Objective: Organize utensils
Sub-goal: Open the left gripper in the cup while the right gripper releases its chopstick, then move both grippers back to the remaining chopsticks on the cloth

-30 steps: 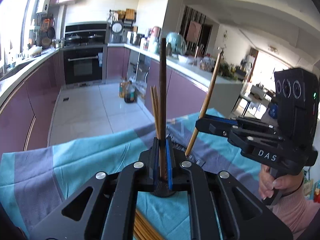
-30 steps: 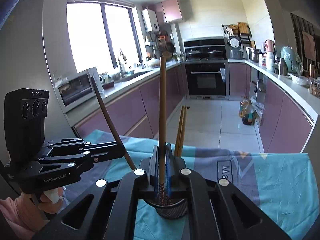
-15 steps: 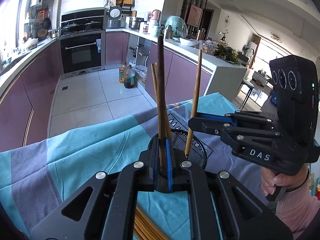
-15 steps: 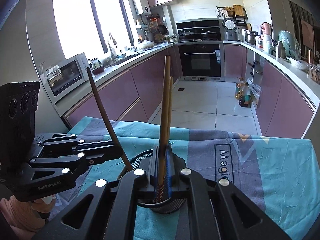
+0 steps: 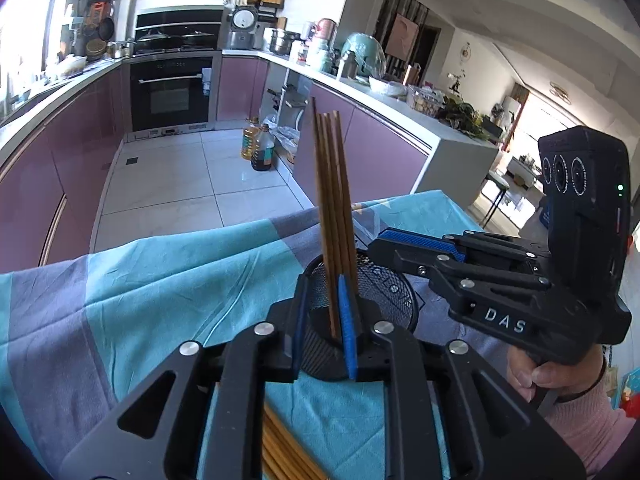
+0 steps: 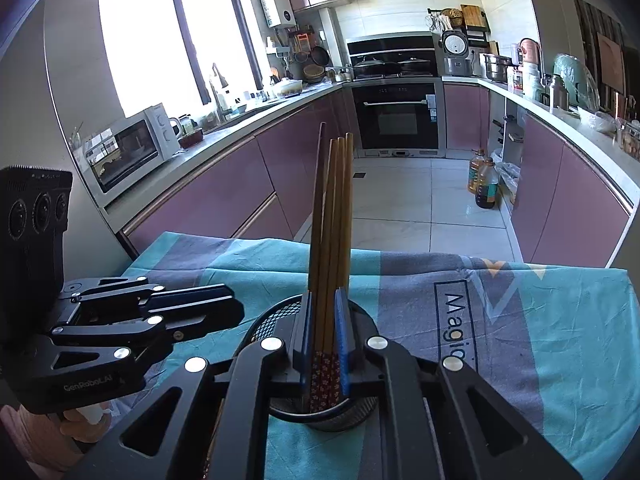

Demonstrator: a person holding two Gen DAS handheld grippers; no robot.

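Note:
Several brown chopsticks point(image 5: 332, 200) stand upright in a black mesh holder point(image 5: 384, 292) on the blue and grey cloth. My left gripper point(image 5: 322, 292) hovers over the holder's near rim. Its jaws are opening, and the sticks rise through the gap with space beside them. My right gripper point(image 6: 323, 304) sits over the same holder point(image 6: 272, 320) from the other side. Its jaws are opening too, with the chopsticks point(image 6: 332, 220) showing between the blue pads, no longer pinched. Each gripper appears in the other's view: the right gripper point(image 5: 376, 244) and the left gripper point(image 6: 236, 312).
More loose chopsticks point(image 5: 280, 448) lie on the cloth point(image 5: 160, 280) under my left gripper. A hand point(image 5: 536, 376) in a pink sleeve holds the right gripper. Beyond the table's far edge are a tiled floor, purple cabinets and an oven.
The dark chopstick in my left jaws and the lighter one in my right jaws have dropped into the holder beside the others. Both grippers have sunk toward the holder and their jaws have parted.

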